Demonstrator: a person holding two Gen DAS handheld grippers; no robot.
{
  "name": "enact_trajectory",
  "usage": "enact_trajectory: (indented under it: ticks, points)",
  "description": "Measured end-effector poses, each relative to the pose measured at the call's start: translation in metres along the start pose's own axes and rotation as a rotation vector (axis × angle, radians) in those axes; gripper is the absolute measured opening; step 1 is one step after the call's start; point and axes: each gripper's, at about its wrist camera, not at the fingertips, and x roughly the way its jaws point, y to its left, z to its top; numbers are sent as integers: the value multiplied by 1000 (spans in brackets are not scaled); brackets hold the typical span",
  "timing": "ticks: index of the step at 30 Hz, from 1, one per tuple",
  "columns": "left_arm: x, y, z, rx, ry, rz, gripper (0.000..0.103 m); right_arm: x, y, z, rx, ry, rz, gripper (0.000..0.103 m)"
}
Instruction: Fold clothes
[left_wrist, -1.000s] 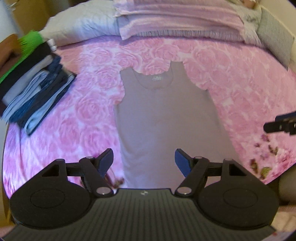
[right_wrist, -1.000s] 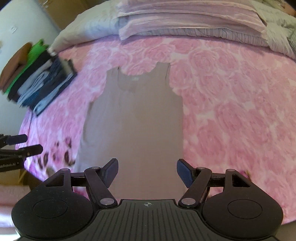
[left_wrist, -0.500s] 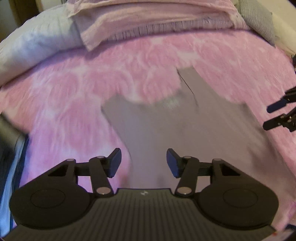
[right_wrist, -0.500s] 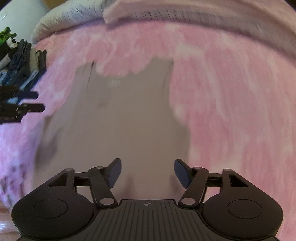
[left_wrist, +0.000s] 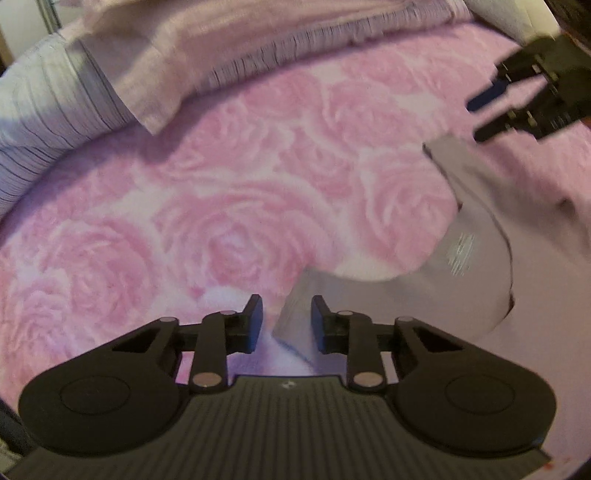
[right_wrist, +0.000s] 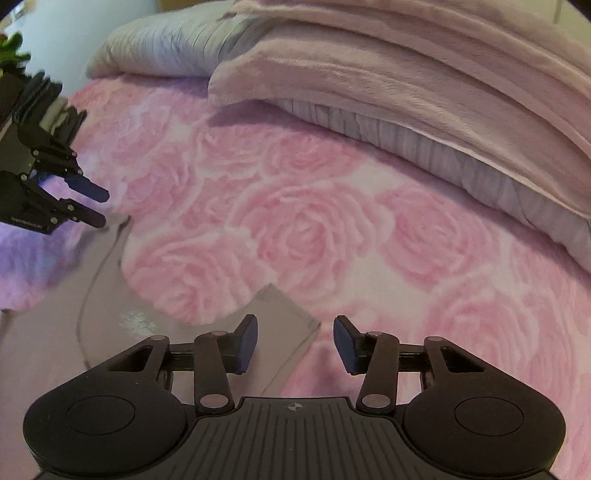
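Observation:
A grey-mauve tank top (left_wrist: 480, 280) lies flat on the pink rose bedspread (left_wrist: 221, 206), neckline toward the pillows. Its left shoulder strap (left_wrist: 295, 314) runs between the fingers of my left gripper (left_wrist: 287, 325), whose jaws are narrowed around it with a gap still showing. My right gripper (right_wrist: 295, 343) stands open low over the right strap (right_wrist: 284, 317), which lies nearer its left finger. Each gripper shows in the other's view: the right gripper (left_wrist: 480, 118) at the upper right, the left gripper (right_wrist: 100, 207) at the left edge. The hem is hidden.
Folded pink blankets (right_wrist: 406, 74) and striped grey pillows (right_wrist: 166, 44) are piled along the head of the bed. A dark stack of folded clothes (right_wrist: 48, 99) sits at the far left, blurred. Bare bedspread (right_wrist: 314, 221) lies between the straps and the pillows.
Both grippers have moved forward up the tank top from the hem end to its shoulder straps and dropped lower. The left jaws have narrowed around the left strap.

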Motion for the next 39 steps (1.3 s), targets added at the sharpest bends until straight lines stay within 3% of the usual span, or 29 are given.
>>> enact_trajectory:
  ticks: [9,11,15,16,19,23,27,31,35,37,39]
  points:
    - [15,0,-2,32,-3,-35,16,41,1,13,-98,39,-6,38]
    - [16,-4,-2,51,-9,-32,11,49,3,12,-115,63,10,32]
    - [15,-16,-4,71,-19,1,2,52,8,9,-134,64,33,3]
    - [13,-18,-5,65,-22,14,2,50,10,9,-140,60,25,0]
    - [-5,-24,-7,12,-59,45,1,32,22,5,-200,7,-34,0]
    - [-58,-37,-18,-78,-159,68,1,-21,40,-9,-235,-123,-87,0]
    - [-124,-80,-42,-97,-249,67,1,-92,69,-41,-256,-249,-110,0]
    - [-173,-136,-78,-137,-262,43,1,-155,114,-91,-324,-312,-98,0]
    - [-185,-198,-122,-205,-168,26,2,-189,172,-157,-414,-239,-16,0]
    - [-180,-220,-145,-267,-115,9,3,-188,196,-192,-441,-142,31,0]
    - [-174,-240,-167,-333,-62,27,6,-177,217,-226,-475,-18,10,0]
